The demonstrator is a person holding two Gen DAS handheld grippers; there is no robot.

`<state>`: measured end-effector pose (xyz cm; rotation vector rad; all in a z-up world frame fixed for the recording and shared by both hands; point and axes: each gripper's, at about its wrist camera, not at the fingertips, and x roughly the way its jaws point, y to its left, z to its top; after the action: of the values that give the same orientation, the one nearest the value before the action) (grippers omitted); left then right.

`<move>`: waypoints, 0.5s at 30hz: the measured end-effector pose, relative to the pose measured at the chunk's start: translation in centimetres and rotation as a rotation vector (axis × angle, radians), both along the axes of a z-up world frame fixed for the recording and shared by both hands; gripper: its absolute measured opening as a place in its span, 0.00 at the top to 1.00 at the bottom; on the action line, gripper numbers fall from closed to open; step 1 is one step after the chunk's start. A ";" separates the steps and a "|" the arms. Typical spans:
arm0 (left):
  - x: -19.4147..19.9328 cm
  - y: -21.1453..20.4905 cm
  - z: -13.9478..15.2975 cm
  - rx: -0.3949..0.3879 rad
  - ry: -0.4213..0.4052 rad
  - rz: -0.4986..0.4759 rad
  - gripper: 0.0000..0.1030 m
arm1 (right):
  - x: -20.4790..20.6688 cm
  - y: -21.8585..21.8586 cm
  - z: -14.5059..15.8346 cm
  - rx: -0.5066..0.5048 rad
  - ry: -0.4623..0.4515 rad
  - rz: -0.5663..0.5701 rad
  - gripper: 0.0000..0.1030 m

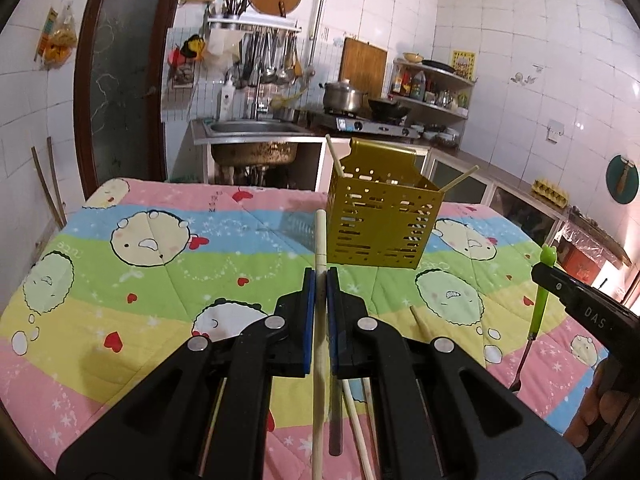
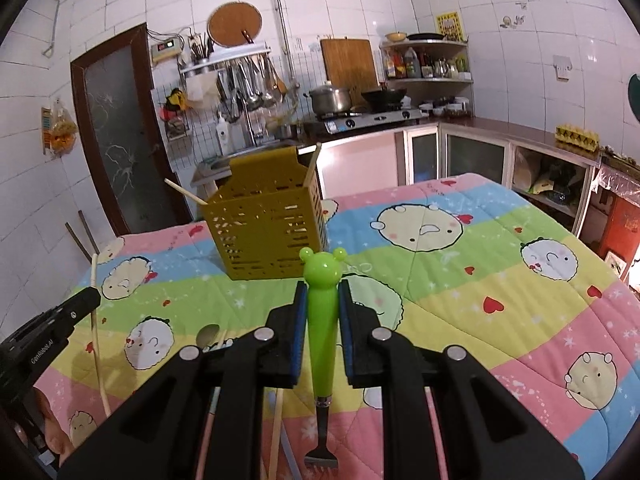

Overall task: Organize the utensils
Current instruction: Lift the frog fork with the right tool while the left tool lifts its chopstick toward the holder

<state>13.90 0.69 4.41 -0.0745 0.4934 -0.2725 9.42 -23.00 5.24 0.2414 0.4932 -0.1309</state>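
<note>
A yellow perforated utensil holder [image 1: 382,220] stands on the quilt-covered table, with two chopsticks leaning in it; it also shows in the right wrist view [image 2: 266,226]. My left gripper [image 1: 321,276] is shut on a pale wooden chopstick [image 1: 319,240], held upright just left of and in front of the holder. My right gripper [image 2: 322,292] is shut on a fork with a green frog handle [image 2: 322,312], tines down, in front of the holder. The fork [image 1: 540,300] and right gripper also show at the right edge of the left wrist view.
More chopsticks [image 1: 356,428] and a dark utensil [image 1: 335,420] lie on the quilt [image 1: 160,272] under the left gripper. A spoon [image 2: 207,336] and chopsticks [image 2: 276,432] lie near the front edge. Kitchen counters and a sink stand behind the table.
</note>
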 end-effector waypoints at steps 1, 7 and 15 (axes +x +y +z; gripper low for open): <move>-0.3 0.0 0.0 0.002 -0.011 0.002 0.96 | -0.3 0.2 0.1 -0.005 -0.007 0.000 0.85; -2.0 0.0 0.3 0.007 -0.080 -0.002 0.96 | -2.0 1.3 0.5 -0.041 -0.050 0.006 0.85; -3.3 0.1 1.0 0.005 -0.130 -0.006 0.96 | -3.6 1.9 1.3 -0.077 -0.103 0.002 0.85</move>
<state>10.59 0.74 5.43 -0.0499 0.3655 -0.2800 5.78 -21.09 6.52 0.1712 0.3853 -0.1345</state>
